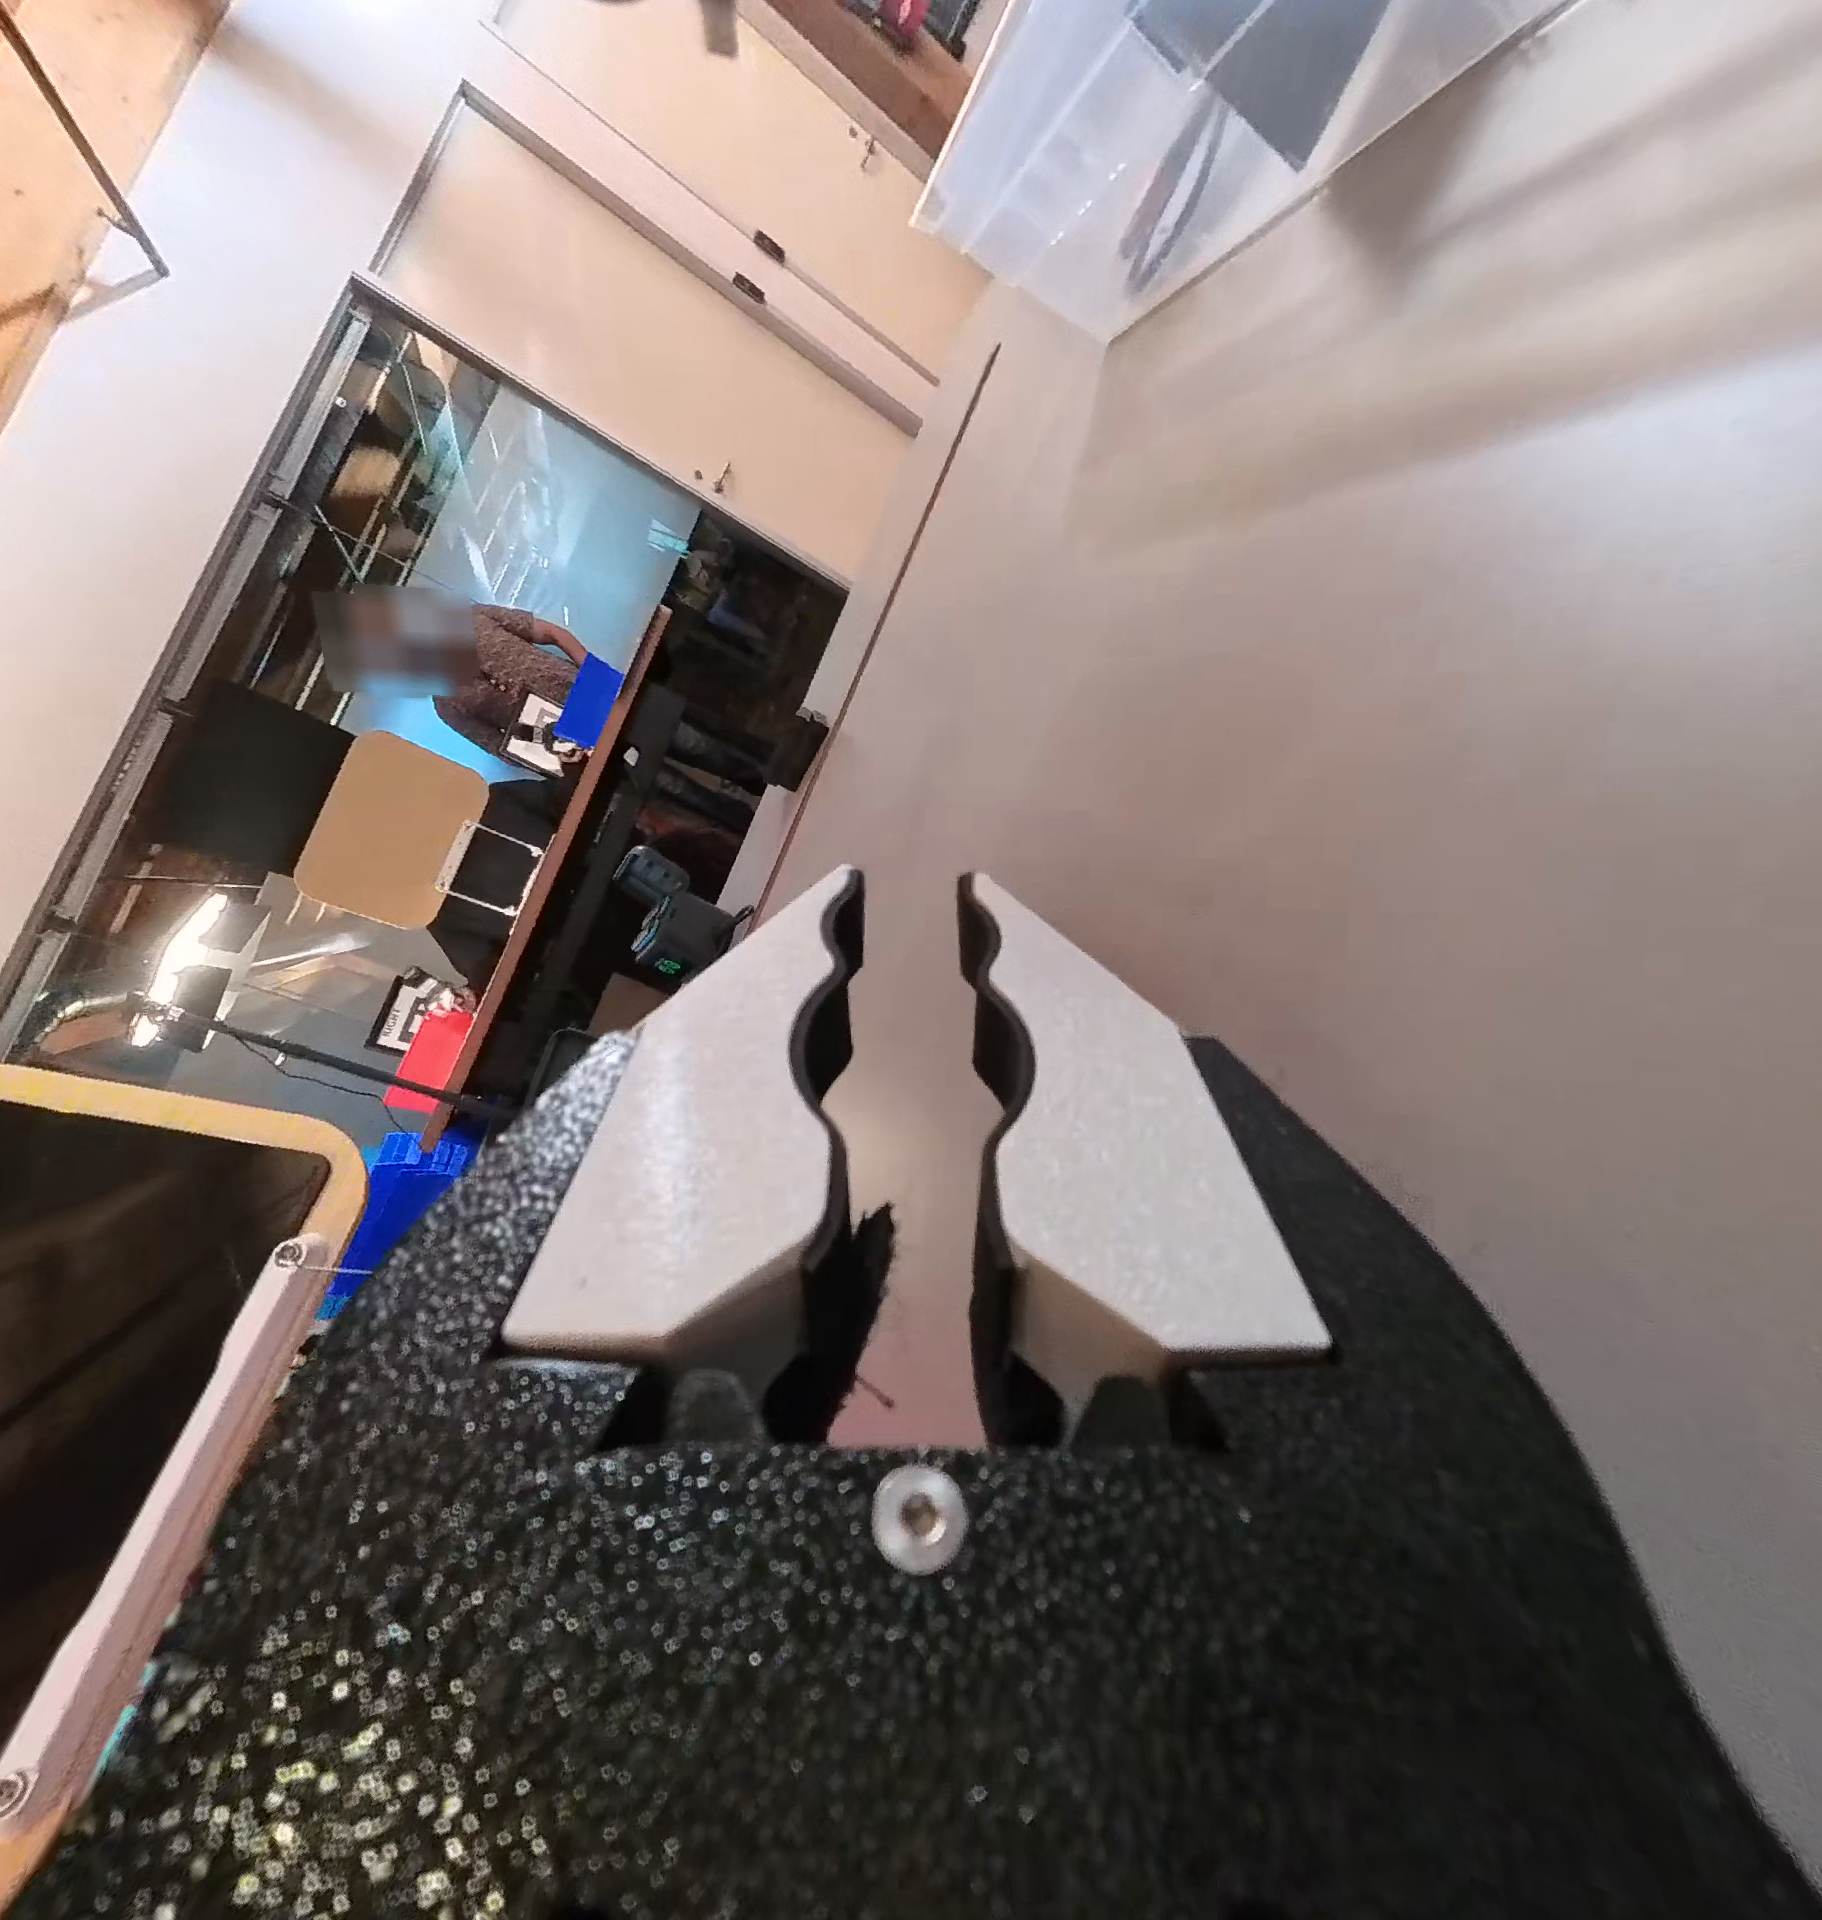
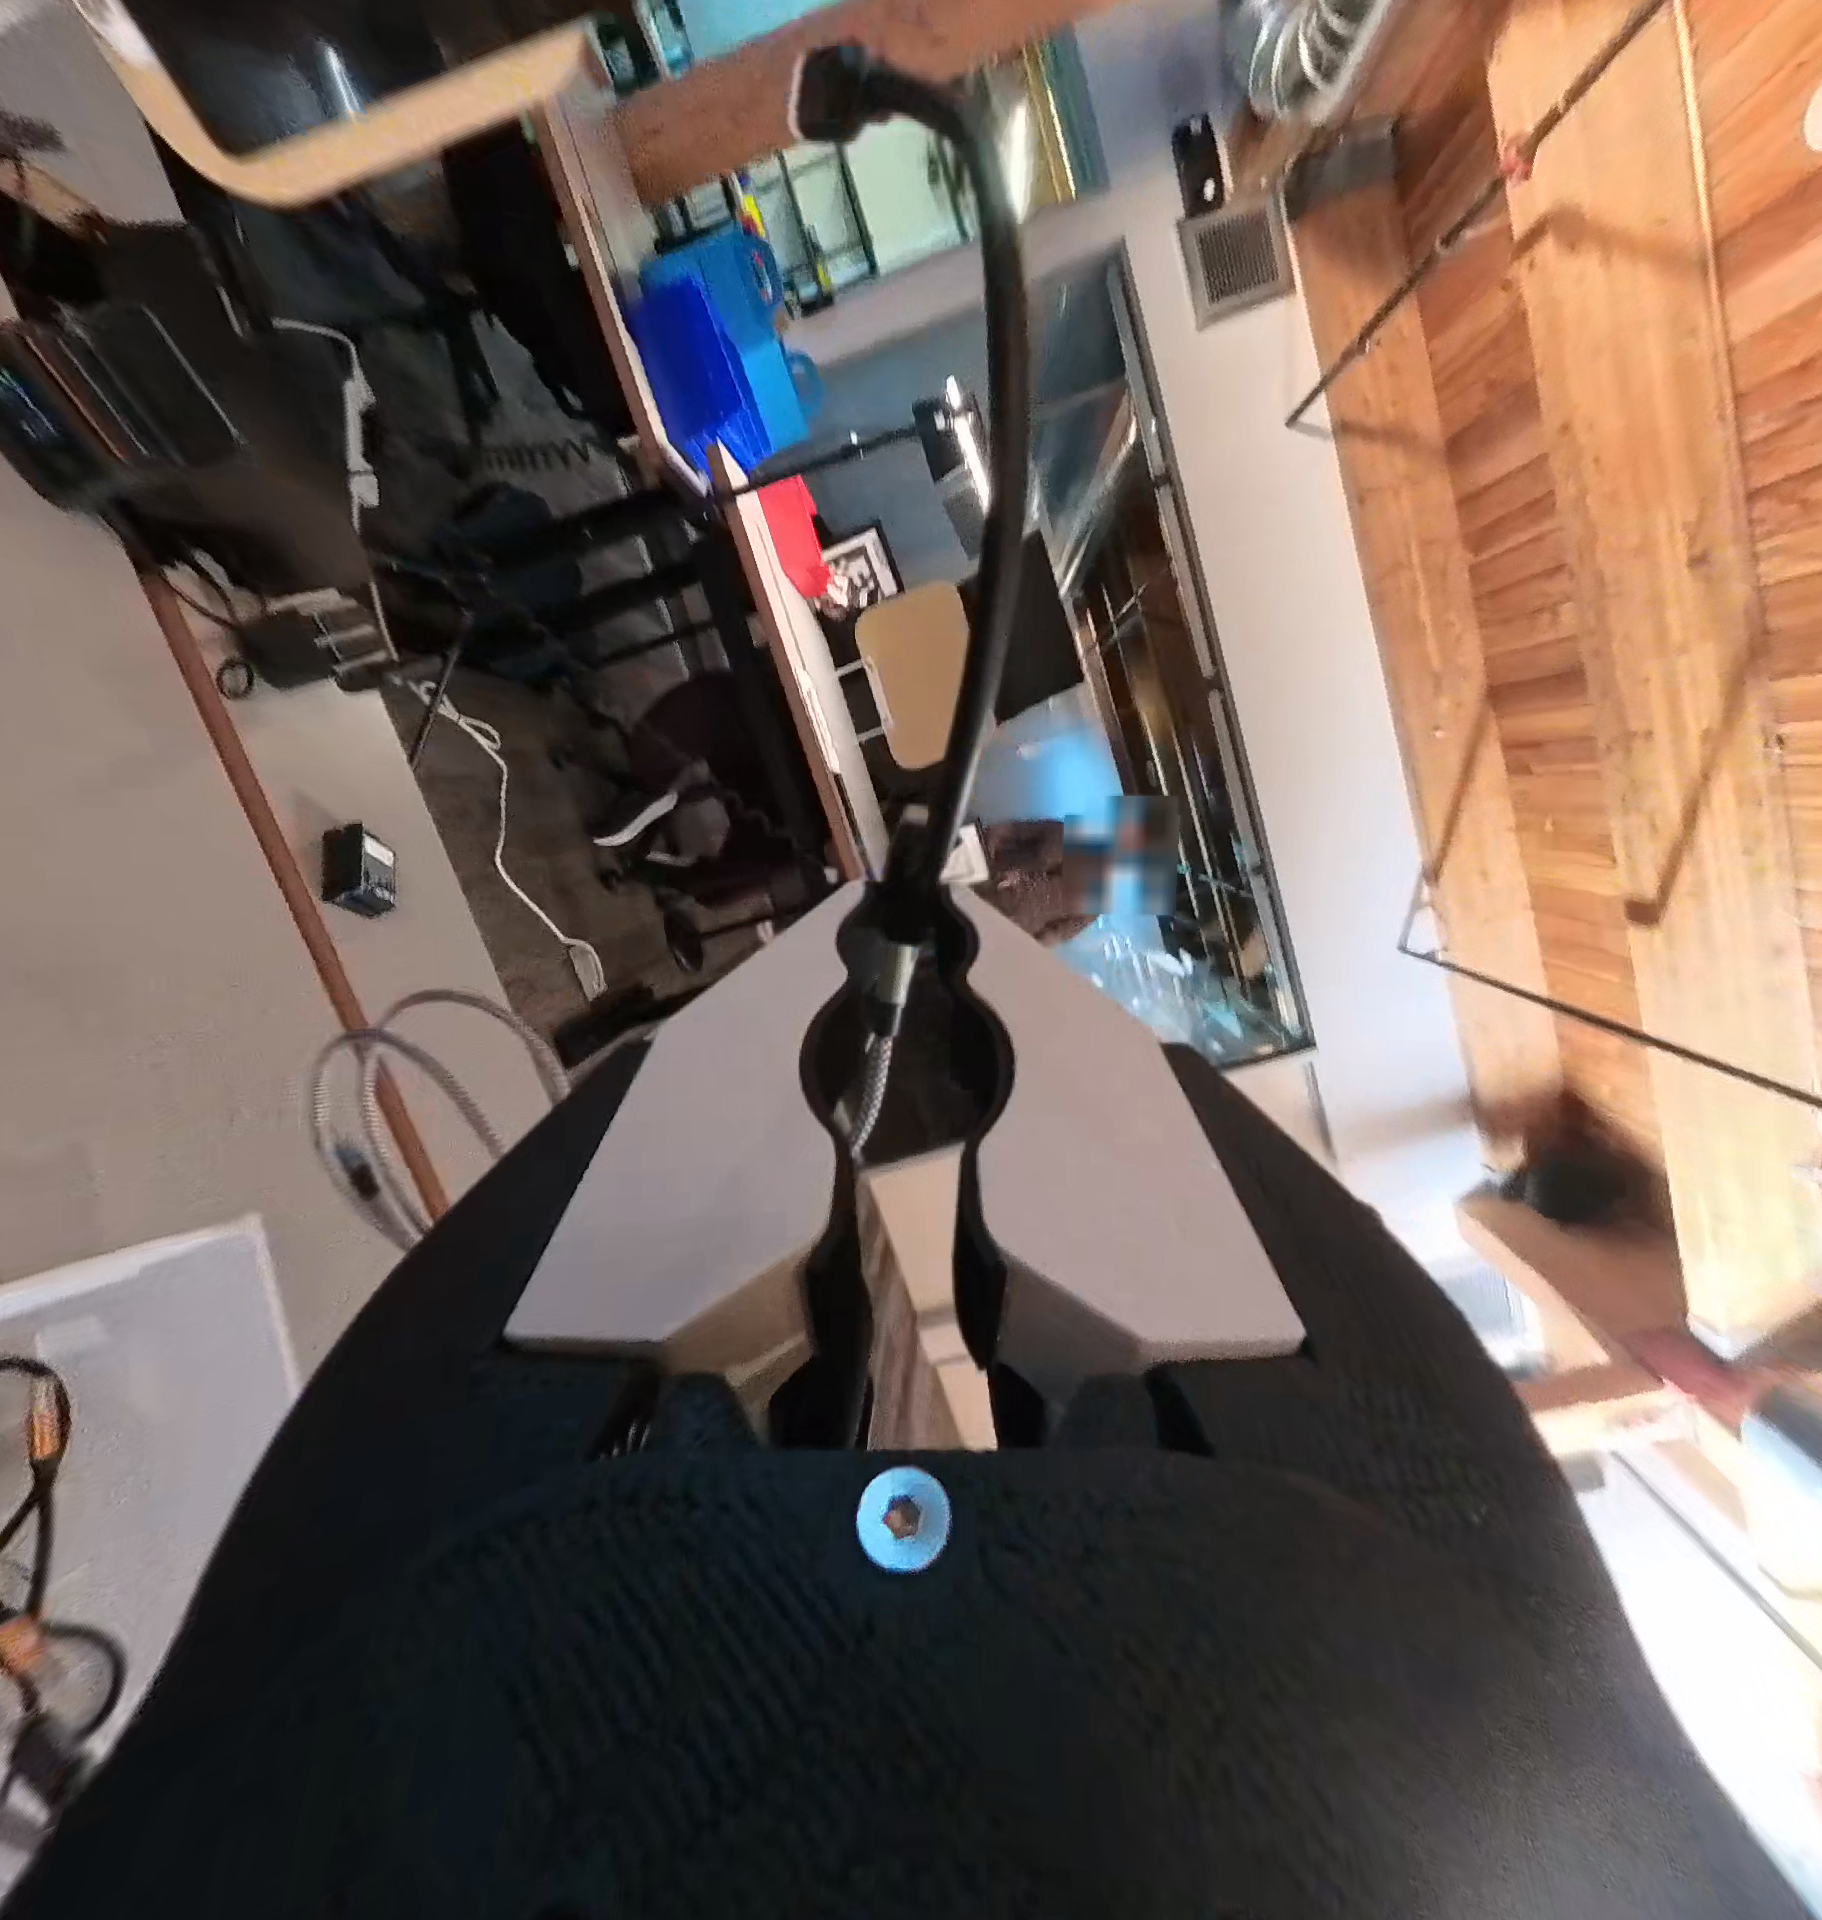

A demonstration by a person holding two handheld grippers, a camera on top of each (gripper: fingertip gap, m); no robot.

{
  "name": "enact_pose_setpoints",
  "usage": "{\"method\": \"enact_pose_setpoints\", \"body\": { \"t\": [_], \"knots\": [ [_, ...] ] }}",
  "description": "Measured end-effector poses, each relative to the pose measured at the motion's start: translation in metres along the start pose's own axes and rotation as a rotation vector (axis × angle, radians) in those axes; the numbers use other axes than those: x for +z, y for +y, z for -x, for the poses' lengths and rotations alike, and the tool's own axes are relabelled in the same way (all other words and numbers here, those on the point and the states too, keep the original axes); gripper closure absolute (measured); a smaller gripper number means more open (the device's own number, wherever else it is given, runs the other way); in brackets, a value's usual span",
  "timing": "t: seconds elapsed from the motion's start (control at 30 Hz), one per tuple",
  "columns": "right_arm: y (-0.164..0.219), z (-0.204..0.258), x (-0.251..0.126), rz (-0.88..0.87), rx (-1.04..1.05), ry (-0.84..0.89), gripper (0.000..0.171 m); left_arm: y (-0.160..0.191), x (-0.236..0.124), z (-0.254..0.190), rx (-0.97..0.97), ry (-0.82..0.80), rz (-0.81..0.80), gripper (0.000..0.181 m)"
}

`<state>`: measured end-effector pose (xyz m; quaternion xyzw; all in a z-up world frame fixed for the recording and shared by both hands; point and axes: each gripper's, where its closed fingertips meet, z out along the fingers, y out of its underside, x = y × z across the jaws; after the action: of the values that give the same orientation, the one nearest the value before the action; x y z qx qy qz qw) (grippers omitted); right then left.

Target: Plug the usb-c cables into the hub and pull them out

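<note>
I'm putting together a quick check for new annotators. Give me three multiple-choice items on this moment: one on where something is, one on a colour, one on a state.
1. Where is the braided cable's plug?
A. lying on the table
B. between the right gripper's fingertips
C. in the left gripper

2. What colour is the cable arching up past the right gripper?
A. black
B. red
C. yellow

3. How does the left gripper stand?
A. shut on a cable
B. shut on a hub
C. open and empty

Key: 1 B, the right wrist view shows the plug pinched at the fingertips, with its braided cord running back between the fingers. 2 A, it curves up dark against the room. 3 C, the left wrist view shows a clear gap between the fingers, with only the pale table surface behind.
</note>
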<state>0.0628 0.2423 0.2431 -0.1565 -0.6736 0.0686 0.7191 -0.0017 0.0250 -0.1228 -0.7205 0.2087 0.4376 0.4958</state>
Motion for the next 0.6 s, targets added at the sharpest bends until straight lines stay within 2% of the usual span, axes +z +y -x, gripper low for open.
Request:
{"method": "enact_pose_setpoints", "body": {
  "t": [0.13,0.33,0.47,0.6],
  "knots": [
    [0.043,0.008,-0.005,0.05,0.111,-0.022,0.164,0.006,0.0,0.008,-0.049,-0.037,0.022,0.165],
    [0.111,0.065,-0.013,0.12,0.267,-0.133,0.163,0.008,0.0,0.009,-0.065,-0.035,0.021,0.17],
    [0.16,0.106,-0.02,0.236,0.305,-0.312,0.163,0.009,0.001,0.011,-0.083,-0.045,0.031,0.17],
    [0.19,0.126,-0.032,0.361,0.352,-0.495,0.163,0.008,0.0,0.012,-0.085,-0.045,0.03,0.17]
  ]
}}
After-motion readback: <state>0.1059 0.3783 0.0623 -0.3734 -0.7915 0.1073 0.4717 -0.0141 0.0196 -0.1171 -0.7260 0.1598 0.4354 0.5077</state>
